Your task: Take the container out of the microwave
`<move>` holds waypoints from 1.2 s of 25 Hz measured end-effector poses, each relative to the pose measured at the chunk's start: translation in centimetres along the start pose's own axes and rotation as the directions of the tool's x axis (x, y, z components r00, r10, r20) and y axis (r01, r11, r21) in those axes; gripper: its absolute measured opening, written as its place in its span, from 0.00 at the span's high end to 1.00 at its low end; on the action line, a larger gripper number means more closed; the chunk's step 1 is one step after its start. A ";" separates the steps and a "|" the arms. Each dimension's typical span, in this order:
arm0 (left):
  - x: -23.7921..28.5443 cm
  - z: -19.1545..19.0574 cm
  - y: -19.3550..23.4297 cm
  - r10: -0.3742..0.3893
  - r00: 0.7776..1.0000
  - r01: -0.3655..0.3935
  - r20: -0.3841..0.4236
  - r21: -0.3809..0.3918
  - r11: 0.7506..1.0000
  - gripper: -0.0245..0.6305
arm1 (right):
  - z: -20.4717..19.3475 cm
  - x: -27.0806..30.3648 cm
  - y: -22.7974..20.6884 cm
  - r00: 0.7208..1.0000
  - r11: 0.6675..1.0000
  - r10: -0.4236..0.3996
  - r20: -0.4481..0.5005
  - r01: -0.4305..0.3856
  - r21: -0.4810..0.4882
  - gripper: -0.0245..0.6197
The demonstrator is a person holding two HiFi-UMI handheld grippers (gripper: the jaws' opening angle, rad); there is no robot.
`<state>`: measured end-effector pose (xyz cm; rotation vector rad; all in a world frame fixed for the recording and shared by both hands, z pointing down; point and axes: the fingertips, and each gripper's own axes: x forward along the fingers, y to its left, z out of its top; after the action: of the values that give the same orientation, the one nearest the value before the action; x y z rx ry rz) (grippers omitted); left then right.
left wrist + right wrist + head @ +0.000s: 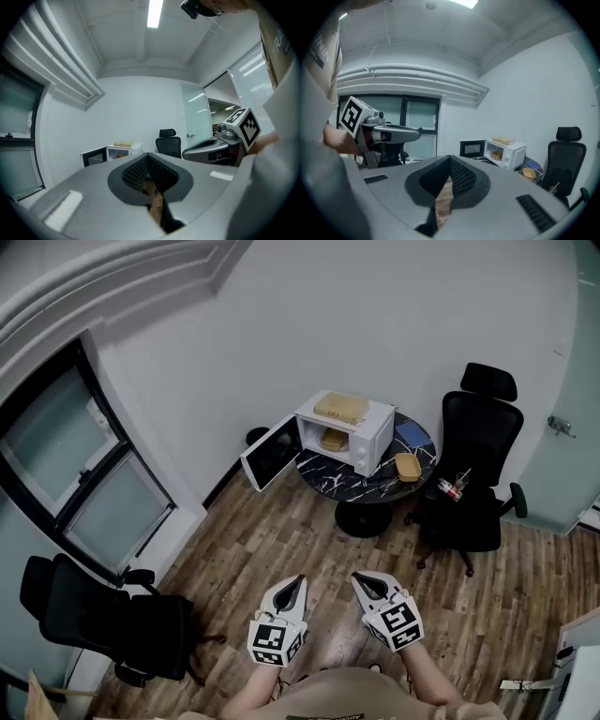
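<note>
1. The left claw [298, 579] has its jaws pressed together with nothing between them, and hangs above the wooden plank floor [281, 540].
2. The right claw [358, 577], just beside it, is likewise closed and empty.
3. Well ahead of both claws, a boxy white microwave [372, 432] stands on a round dark marble-patterned table [361, 486], its door [272, 453] swung wide.
4. The shallow tan container [334, 439] sits inside the microwave, far ahead of either claw.
5. A black office chair [478, 465] stands ahead and right of the right claw.

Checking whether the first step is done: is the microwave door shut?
No: the door of the microwave stands swung wide open, and the container shows inside.
</note>
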<state>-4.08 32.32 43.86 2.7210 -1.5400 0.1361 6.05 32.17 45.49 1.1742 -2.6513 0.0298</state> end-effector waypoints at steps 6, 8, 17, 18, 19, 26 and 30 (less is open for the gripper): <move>0.1 -1.4 1.2 -0.051 0.999 0.051 -0.019 -0.006 0.999 0.96 | -0.8 2.0 0.9 1.000 0.999 -0.026 -0.013 0.027 0.023 0.95; 0.2 -2.1 1.6 -0.068 0.997 0.067 -0.027 -0.017 0.998 0.96 | -1.4 2.7 1.2 0.999 0.999 -0.036 -0.030 0.036 0.024 0.95; 3.1 -5.3 3.4 -0.068 0.995 0.061 -0.071 -0.096 0.993 0.96 | -3.9 5.3 -2.0 0.993 0.997 -0.076 -0.095 0.075 -0.017 0.95; 3.6 -5.7 3.5 -0.059 0.995 0.050 -0.080 -0.104 0.993 0.96 | -4.2 5.5 -2.7 0.992 0.997 -0.072 -0.101 0.071 -0.016 0.95; 4.2 -5.9 3.6 -0.048 0.995 0.039 -0.092 -0.102 0.994 0.96 | -4.4 5.8 -3.4 0.993 0.998 -0.062 -0.097 0.063 0.000 0.95; 10.1 -3.2 5.1 0.004 0.996 -0.007 -0.093 -0.033 0.999 0.96 | -3.7 9.4 -10.1 0.998 0.998 -0.026 -0.050 0.028 0.052 0.95; 13.2 -3.0 6.9 0.101 0.990 -0.109 -0.096 -0.081 0.991 0.96 | -3.6 12.1 -13.7 0.999 0.999 0.012 -0.034 -0.011 0.034 0.95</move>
<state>-3.43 17.60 47.73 2.5316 -1.6245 0.1879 8.96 14.52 50.65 1.1584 -2.6377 0.0963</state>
